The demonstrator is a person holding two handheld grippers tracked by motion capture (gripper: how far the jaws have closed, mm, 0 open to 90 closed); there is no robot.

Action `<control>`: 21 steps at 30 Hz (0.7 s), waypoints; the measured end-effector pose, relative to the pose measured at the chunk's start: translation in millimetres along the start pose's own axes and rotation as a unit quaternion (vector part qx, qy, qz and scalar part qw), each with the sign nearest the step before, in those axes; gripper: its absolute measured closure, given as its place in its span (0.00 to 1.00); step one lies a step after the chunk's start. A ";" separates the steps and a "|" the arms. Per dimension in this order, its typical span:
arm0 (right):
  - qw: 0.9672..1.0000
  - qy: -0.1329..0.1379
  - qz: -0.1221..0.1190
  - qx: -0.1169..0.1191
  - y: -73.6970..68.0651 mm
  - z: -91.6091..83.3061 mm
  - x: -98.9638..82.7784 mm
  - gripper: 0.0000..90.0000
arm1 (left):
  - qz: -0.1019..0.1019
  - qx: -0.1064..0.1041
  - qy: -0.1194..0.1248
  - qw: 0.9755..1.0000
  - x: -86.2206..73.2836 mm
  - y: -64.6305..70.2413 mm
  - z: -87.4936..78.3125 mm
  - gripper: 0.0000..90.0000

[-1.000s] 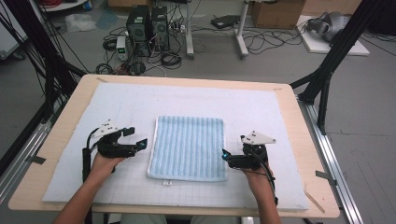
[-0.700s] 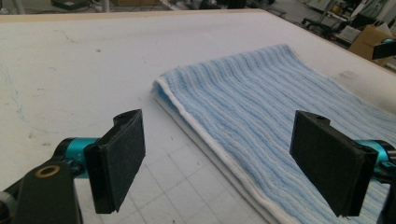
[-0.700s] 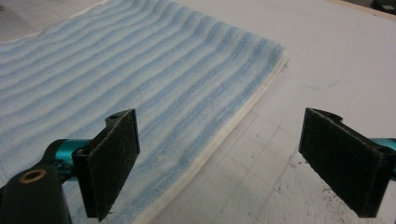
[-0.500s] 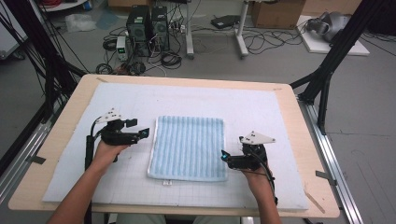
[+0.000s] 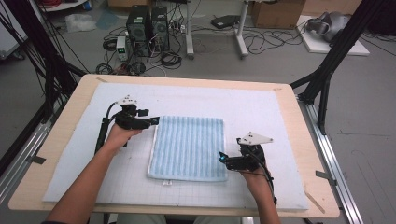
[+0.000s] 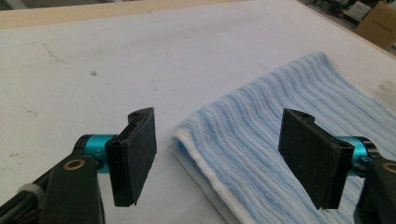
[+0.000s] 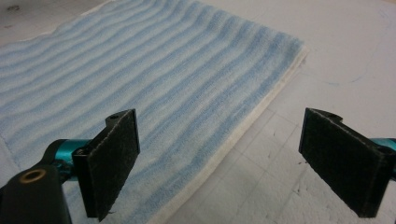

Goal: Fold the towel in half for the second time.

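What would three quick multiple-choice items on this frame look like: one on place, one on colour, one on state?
1. Where is the left tool?
A. at the towel's far left corner
B. at the towel's near right corner
C. off the table

2. What colour are the towel's stripes?
A. red and white
B. blue and white
C. green and black

3. How do the right tool's jaws stand?
A. shut on the towel
B. open, with the towel's edge between them
C. shut on nothing

Answers:
1 A, the high view shows it at that corner, its jaws having just been closing with the corner between them, not yet pinched.
2 B, light blue and white bands run along it.
3 B, the right gripper view shows both pads apart, clear of the cloth.
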State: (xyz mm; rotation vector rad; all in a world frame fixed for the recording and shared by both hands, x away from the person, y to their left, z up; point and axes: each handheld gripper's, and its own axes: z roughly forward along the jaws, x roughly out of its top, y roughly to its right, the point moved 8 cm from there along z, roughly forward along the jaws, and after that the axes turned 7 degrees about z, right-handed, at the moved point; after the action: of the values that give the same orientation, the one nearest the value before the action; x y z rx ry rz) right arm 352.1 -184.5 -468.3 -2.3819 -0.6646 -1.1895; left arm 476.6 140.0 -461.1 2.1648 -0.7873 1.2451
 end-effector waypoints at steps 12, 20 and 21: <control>1.000 -0.010 -0.002 0.001 -1.2 5.4 -3.3 0.13 | 0.042 -0.001 -0.080 0.996 -20.9 1.6 36.1 0.48; 1.000 -0.016 -0.004 -0.001 -1.4 8.6 -5.2 0.13 | 0.066 -0.004 -0.097 0.993 -23.4 4.2 37.9 0.72; 1.000 -0.017 -0.003 -0.001 -1.6 9.0 -5.3 0.13 | 0.068 -0.010 -0.094 0.993 -23.5 5.8 38.3 0.75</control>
State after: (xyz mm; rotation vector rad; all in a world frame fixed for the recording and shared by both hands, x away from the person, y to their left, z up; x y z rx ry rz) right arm 354.1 -179.7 -477.5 -2.4092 -0.6823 -1.1544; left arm 485.3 115.2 -498.1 2.2678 -1.0348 1.1030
